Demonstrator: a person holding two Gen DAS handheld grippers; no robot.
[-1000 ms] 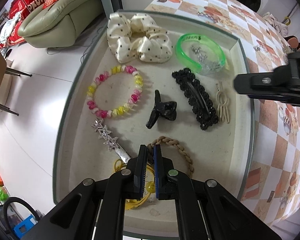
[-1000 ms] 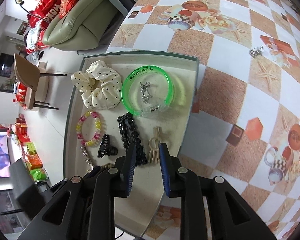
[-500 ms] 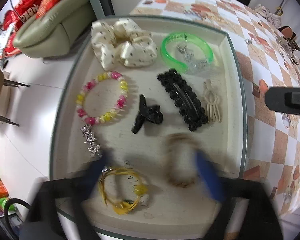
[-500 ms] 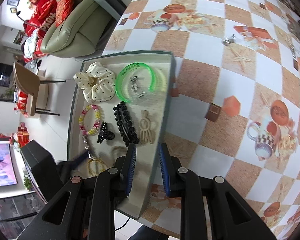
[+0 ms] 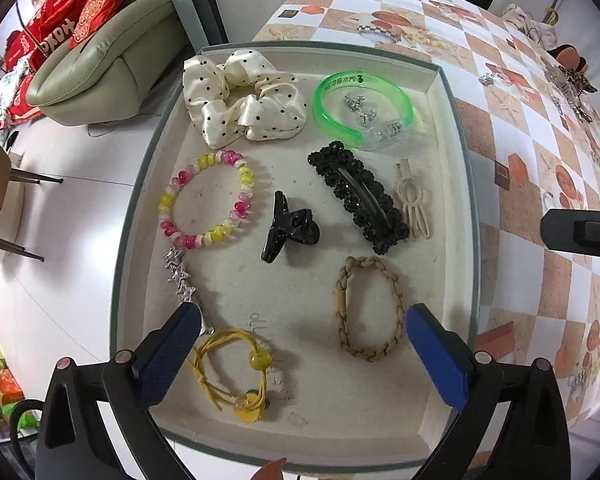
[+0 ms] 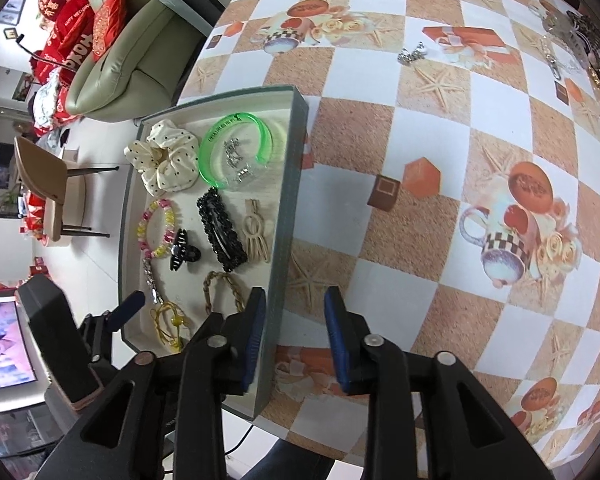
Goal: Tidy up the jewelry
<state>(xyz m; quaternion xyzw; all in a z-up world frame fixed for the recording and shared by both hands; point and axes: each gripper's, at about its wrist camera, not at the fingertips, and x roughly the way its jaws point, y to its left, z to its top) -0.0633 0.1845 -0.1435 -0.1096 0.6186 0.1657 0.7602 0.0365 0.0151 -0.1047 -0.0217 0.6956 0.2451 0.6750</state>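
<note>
Over the tray [image 5: 466, 184], the left hand-held gripper [image 5: 300, 344] hangs wide and empty; right hand-held gripper [image 6: 296, 334] — jaws opening, nothing between — is nearer the loose silver earrings [image 6: 412, 54], far across the desk [image 6: 440, 152].

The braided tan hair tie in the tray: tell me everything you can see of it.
The braided tan hair tie is a closed loop of plaited beige cord, joined on its left by a short smooth sleeve of lighter tan. It lies flat in a rough oval on the cream lining of the tray, near the tray's right wall and just below the black beaded barrette. Nothing touches it. The left gripper hangs above with its jaws spread wide and opening, holding nothing. In the right wrist view it shows too, partly hidden.
</note>
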